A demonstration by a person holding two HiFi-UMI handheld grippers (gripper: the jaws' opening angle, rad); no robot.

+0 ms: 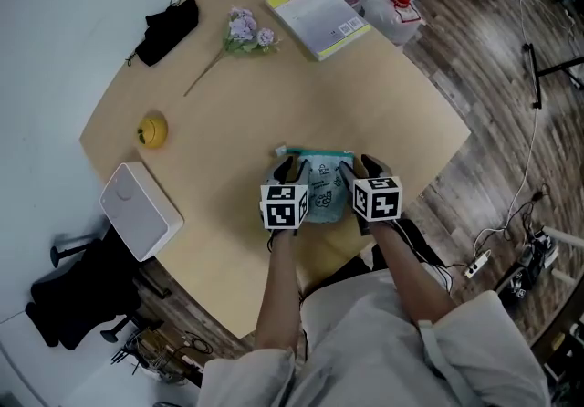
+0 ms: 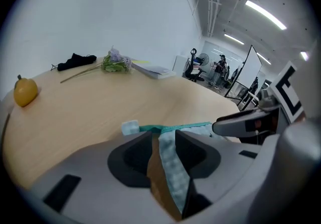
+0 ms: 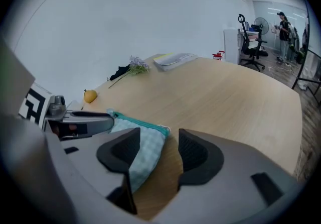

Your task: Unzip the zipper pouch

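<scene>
Head view, pouch: the zipper pouch lies flat on the counter, near the person's edge.
Head view, tools: the left gripper is at its left end and the right gripper at its right end.
Left gripper view, fingers: the fingers stand a little apart and straddle the pouch's end. The cloth touches one pad, and bare counter shows beside the other, so nothing is clamped.
Left gripper view, zipper: the teal zipper runs along the far edge and ends in a pale tab.
Right gripper view, fingers: these fingers are wider apart. The pouch corner lies by the inner one, and it is not pinched.
Handling: the pouch looks like soft, light quilted cloth, so it will likely bunch and slide.
Where to hold: probably pinch the fabric end firmly with one tool and take the small tab or pull with the other.
</scene>
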